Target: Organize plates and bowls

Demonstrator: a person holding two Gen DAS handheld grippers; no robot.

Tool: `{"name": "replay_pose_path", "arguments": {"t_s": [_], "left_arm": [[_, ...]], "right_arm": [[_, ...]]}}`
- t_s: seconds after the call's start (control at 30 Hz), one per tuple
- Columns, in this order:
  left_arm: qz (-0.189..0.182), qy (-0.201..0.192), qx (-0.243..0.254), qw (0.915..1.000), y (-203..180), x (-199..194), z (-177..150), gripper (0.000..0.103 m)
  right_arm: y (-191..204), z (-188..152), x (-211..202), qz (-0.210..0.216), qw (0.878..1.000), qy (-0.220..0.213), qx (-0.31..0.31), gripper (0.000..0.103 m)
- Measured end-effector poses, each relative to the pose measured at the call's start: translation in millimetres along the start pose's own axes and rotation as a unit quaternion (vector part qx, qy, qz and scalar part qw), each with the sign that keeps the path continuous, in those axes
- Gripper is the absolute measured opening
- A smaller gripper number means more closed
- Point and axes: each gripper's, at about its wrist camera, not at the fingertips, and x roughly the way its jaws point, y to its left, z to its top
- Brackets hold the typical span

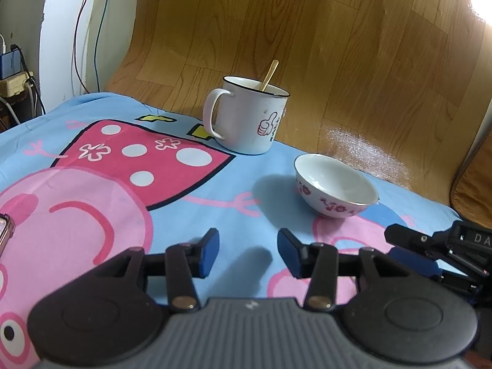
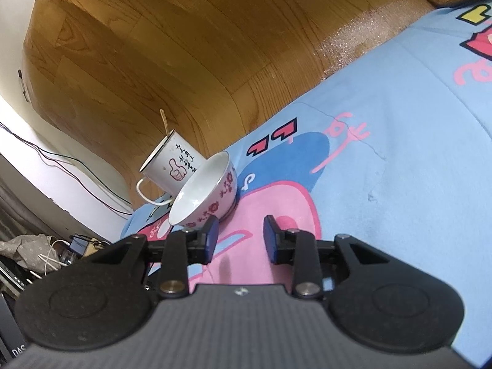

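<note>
1. Left wrist view: your left claw (image 1: 248,250) hangs open and empty; the floral bowl (image 1: 335,186) sits far right on the bed sheet (image 1: 215,209), near the mug (image 1: 246,117).
2. Your right claw (image 2: 240,240) gapes empty just beside the bowl's rim.
3. Pinch the rim squarely, then lift slowly.

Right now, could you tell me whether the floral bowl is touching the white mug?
Apart: the left wrist view shows blue cloth between the floral bowl and the white mug.

Black tool (image 1: 248,252), blue pads (image 1: 209,255)
</note>
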Motion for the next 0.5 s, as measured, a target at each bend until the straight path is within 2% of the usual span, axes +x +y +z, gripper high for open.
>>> {"name": "replay_pose_path", "arguments": {"t_s": [0.17, 0.3, 0.5], "left_arm": [[0.003, 0.000, 0.004, 1.0000, -1.4, 0.6, -0.1, 0.045], [0.003, -0.001, 0.002, 1.0000, -1.0, 1.1, 0.4, 0.045], [0.007, -0.006, -0.005, 0.9999, 0.7, 0.3, -0.2, 0.045]], "right_arm": [[0.1, -0.2, -0.1, 0.000, 1.000, 0.001, -0.003, 0.036], [3.4, -0.9, 0.4, -0.002, 1.000, 0.001, -0.018, 0.041], [9.2, -4.0, -4.3, -0.012, 0.999, -0.017, -0.046, 0.043]]}}
